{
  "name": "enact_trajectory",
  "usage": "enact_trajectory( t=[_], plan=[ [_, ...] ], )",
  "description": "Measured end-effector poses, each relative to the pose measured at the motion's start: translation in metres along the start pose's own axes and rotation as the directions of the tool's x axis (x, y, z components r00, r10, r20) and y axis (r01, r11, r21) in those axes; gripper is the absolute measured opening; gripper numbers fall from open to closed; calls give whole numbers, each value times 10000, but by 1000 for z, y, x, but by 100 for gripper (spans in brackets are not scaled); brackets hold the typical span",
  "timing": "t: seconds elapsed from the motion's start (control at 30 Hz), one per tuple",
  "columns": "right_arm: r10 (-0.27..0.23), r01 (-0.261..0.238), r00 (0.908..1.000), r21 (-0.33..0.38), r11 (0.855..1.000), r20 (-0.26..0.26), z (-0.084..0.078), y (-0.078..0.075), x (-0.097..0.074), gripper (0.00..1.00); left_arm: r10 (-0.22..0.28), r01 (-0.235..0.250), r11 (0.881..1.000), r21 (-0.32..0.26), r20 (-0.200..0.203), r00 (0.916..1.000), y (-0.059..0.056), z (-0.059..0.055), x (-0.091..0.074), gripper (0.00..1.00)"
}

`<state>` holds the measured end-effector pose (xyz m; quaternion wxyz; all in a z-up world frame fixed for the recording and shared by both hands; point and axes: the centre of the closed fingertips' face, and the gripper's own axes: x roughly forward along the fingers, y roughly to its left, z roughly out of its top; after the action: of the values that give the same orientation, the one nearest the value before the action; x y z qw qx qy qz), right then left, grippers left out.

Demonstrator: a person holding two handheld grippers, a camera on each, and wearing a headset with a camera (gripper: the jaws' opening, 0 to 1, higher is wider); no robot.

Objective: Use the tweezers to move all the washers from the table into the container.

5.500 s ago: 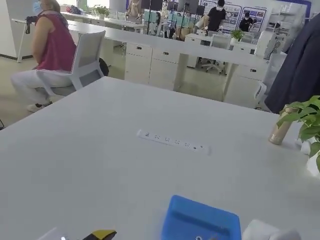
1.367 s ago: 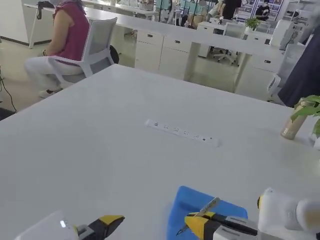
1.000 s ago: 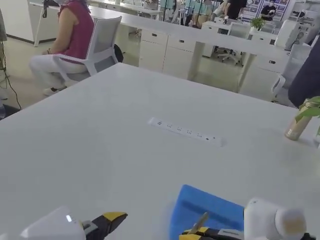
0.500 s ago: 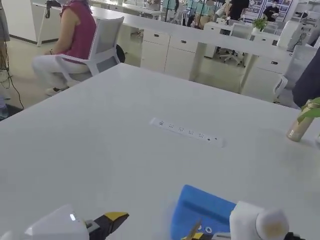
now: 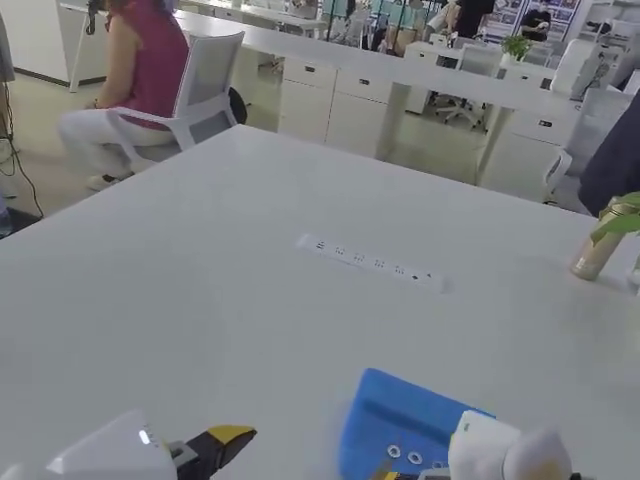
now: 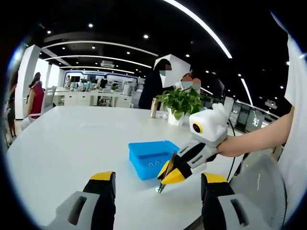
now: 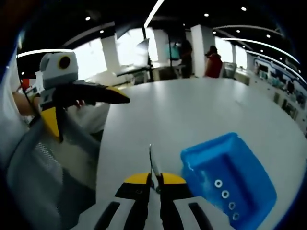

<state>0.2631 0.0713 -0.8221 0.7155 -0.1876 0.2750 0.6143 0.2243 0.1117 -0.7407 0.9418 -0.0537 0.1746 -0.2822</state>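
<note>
Right hand-held gripper (image 7: 154, 178) clamps tweezers (image 7: 152, 164) just beside a blue container (image 7: 249, 163) holding what look like four washers (image 7: 225, 194); left hand-held gripper (image 6: 157, 177), jaws wide apart, faces the container

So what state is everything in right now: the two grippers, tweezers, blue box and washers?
Left gripper: open, holding nothing.
Right gripper: shut on the tweezers.
Tweezers: clamped in the right gripper, tip beside the blue box, not in it.
Blue box: upright on the table, no lid.
Washers: four lying inside the blue box.
</note>
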Motion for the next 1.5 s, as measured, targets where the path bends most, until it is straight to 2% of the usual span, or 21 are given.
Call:
enact_trajectory(
  t=[0.13, 0.37, 0.5, 0.63, 0.83, 1.0, 1.07, 1.13, 1.23, 1.27, 1.3, 1.33, 1.37, 1.4, 1.43, 1.5],
  plan=[
    [101, -131, 9997, -1316, 9912, -235, -1, 6, 3, 4, 0, 1, 10000, 32, -24, 10000, 0, 0, 0, 73],
    [-170, 84, 9993, -2402, 9707, -335, 0, 12, 5, 3, 35, -35, 10000, 62, -50, 10000, 0, -1, 0, 72],
    [-400, 192, 9972, -2985, 9542, -637, -2, 16, 2, 3, 31, -31, 10000, 46, -17, 10000, 0, 0, 0, 73],
    [-223, 151, 9995, -2857, 9582, -220, 6, 22, -8, 3, 27, -27, 10000, 51, -18, 10000, 0, 0, 0, 72],
    [-655, 732, 9972, -2864, 9553, 364, 26, 14, -27, 3, -8, 8, 10000, 75, -30, 10000, 0, 0, 0, 72],
    [-1015, 1254, 9886, -2339, 9641, 1116, 48, -5, -42, 3, -23, 23, 9999, 101, -67, 10000, -1, -1, 0, 72],
    [-1192, 1472, 9822, -2008, 9685, 1449, 56, -15, -46, 3, -32, 32, 9999, 99, -72, 10000, -1, -1, 0, 72],
    [-1289, 1553, 9742, -1360, 9785, 1853, 64, -25, -51, 3, -44, 45, 9999, 96, -98, 9999, -1, -1, 0, 72],
    [-1579, 1586, 9567, 171, 9872, 2443, 73, -42, -55, 3, -49, 50, 9999, 104, -94, 9999, -1, -1, 0, 72],
    [-1802, 1623, 9499, 898, 9826, 2555, 72, -54, -54, 3, -38, 39, 9999, 97, -96, 9999, -1, -1, 0, 72],
    [-1918, 1612, 9483, 1369, 9774, 2527, 70, -60, -54, 3, -29, 30, 9999, 96, -108, 9999, 0, -2, 0, 72],
    [-2078, 1558, 9448, 2106, 9651, 2533, 68, -71, -51, 3, -28, 29, 9999, 101, -121, 9999, -1, -2, 0, 72],
    [-2180, 1582, 9467, 2475, 9559, 2371, 64, -78, -49, 3, -32, 34, 9999, 114, -128, 9999, -1, -2, 0, 72],
    [-2379, 1689, 9481, 2999, 9389, 2108, 58, -87, -46, 3, -35, 37, 9999, 132, -151, 9999, -1, -2, 0, 72],
    [-2487, 1789, 9471, 3099, 9338, 2027, 55, -91, -44, 3, -36, 38, 9999, 137, -161, 9999, -1, -2, 0, 72],
    [-2542, 1841, 9514, 3405, 9221, 1740, 49, -98, -40, 3, -37, 40, 9999, 150, -207, 9998, -1, -3, 0, 72]
  ],
)
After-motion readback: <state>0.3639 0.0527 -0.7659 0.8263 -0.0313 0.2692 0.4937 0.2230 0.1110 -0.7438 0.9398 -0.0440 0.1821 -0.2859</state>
